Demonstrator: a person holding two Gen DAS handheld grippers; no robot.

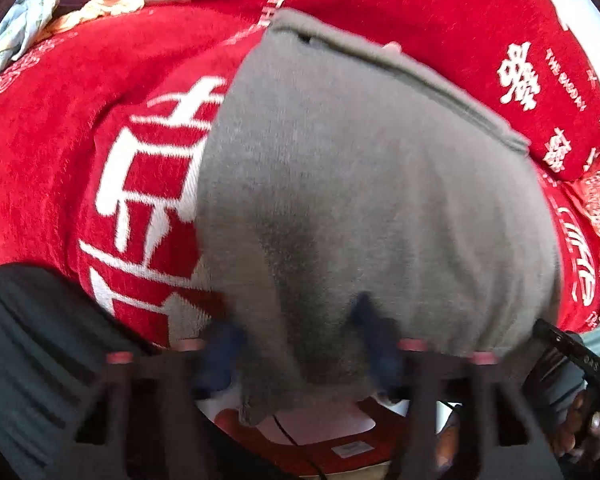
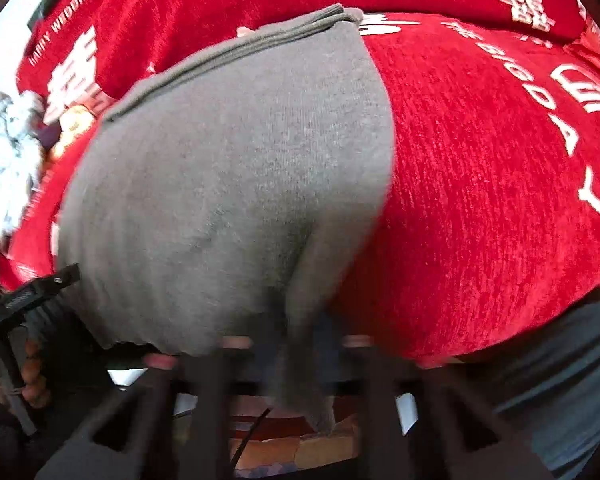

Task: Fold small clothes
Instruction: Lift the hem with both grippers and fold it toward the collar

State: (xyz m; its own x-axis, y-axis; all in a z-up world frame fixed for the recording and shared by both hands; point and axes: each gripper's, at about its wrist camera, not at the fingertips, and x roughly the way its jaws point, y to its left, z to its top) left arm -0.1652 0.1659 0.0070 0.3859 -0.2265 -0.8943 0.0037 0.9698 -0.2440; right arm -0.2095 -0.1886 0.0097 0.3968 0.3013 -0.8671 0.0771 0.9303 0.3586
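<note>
Both claws point(image 1: 300, 344) point(image 2: 296, 340) pinching grey garment point(image 1: 360, 180) hem, red blanket point(image 1: 60, 140) beneath

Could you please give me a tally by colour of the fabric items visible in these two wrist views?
Grey: 1, the knit garment
Red: 1, the blanket with white lettering
Pale: 1, the crumpled cloth heap at the far left; its pieces cannot be told apart
Total: 3
</note>
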